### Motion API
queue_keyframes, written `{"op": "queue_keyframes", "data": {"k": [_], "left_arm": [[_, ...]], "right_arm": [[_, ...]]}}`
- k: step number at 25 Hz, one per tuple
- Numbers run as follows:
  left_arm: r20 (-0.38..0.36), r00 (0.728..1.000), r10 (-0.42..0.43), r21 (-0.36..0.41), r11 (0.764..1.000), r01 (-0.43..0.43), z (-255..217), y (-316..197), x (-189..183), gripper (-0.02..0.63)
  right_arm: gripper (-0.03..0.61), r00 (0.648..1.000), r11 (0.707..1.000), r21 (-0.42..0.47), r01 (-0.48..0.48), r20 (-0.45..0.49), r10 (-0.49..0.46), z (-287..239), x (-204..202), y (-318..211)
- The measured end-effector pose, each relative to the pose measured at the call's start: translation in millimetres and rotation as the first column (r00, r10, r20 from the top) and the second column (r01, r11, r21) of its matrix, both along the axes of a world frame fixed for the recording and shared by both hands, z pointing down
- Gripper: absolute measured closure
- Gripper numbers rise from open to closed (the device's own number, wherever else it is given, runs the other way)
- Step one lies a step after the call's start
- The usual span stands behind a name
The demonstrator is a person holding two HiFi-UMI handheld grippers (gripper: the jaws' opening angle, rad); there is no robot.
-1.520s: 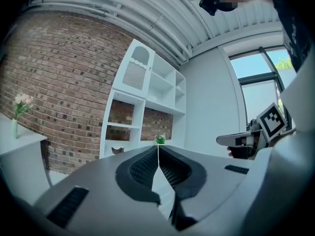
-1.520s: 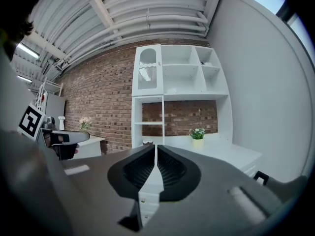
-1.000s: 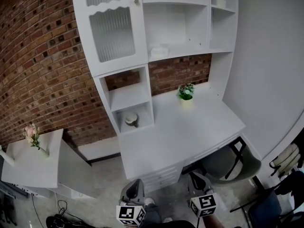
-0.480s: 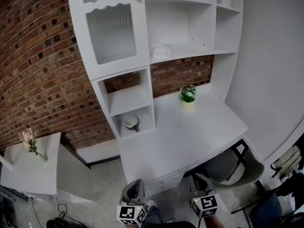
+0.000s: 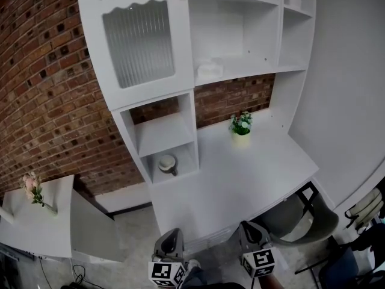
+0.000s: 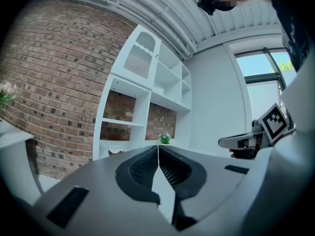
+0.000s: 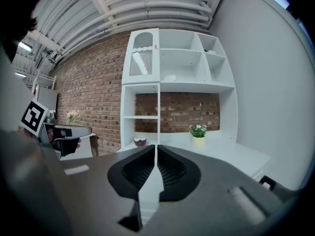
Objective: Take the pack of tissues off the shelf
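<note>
Pack of tissues point(image 5: 209, 71) lies on the open shelf point(image 5: 255, 71), upper centre of frame. Left gripper point(image 5: 171, 233) and right gripper point(image 5: 248, 226) sit at bottom centre, short of the desk point(image 5: 240, 173). Both sets of jaws are together, nothing between them.

Head view: set high, looking steeply down onto the white shelf unit point(image 5: 240, 17) and its surface point(image 5: 252, 173) from well back. Left gripper view: set low, roughly level, facing the unit obliquely from its left side. Right gripper view: set low, facing the unit almost squarely. All three views share the potted plant point(image 5: 241, 125), the brick wall point(image 5: 48, 101) and the open shelves.
</note>
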State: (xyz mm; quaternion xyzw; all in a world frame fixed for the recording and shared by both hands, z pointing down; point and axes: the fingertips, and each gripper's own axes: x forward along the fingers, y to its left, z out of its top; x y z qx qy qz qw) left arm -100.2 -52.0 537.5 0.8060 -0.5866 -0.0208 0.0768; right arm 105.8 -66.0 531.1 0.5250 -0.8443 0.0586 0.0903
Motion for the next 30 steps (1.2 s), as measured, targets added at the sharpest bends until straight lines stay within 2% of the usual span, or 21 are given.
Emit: {"op": "queue_keyframes", "data": {"k": [5, 10, 15, 20, 24, 30], "left_arm": [[-0.03, 1.0, 0.009, 0.044, 0.999, -0.008, -24.9, -24.2, -12.1, 0.601], [-0.009, 1.0, 0.018, 0.087, 0.996, -0.018, -41.9, -55.0, -26.4, 0.601], [-0.002, 0.999, 0.04, 0.086, 0.996, -0.04, -42.2, -84.2, -40.6, 0.601], [0.01, 0.996, 0.087, 0.071, 0.994, -0.087, -37.5, -112.1, -49.6, 0.601], [0.027, 0.991, 0.13, 0.067, 0.989, -0.132, -35.8, -132.0, -49.4, 0.601], [0.009, 0.988, 0.153, 0.056, 0.987, -0.153, -37.7, -152.0, -49.5, 0.601]], "right_arm": [[0.572, 1.0, 1.0, -0.002, -0.004, -0.006, 0.004, 1.9, -11.3, -21.5], [0.572, 1.0, 1.0, 0.008, -0.026, 0.01, 0.026, -0.5, -23.5, -44.8], [0.572, 0.999, 0.998, 0.043, -0.053, 0.002, 0.053, -5.6, -35.7, -70.4], [0.572, 0.994, 0.994, 0.019, -0.106, -0.003, 0.106, -7.9, -37.9, -92.8], [0.572, 0.99, 0.989, 0.05, -0.141, 0.0, 0.141, -22.7, -38.2, -112.1], [0.569, 0.987, 0.984, 0.076, -0.16, 0.017, 0.16, -39.2, -36.3, -137.0]]}}
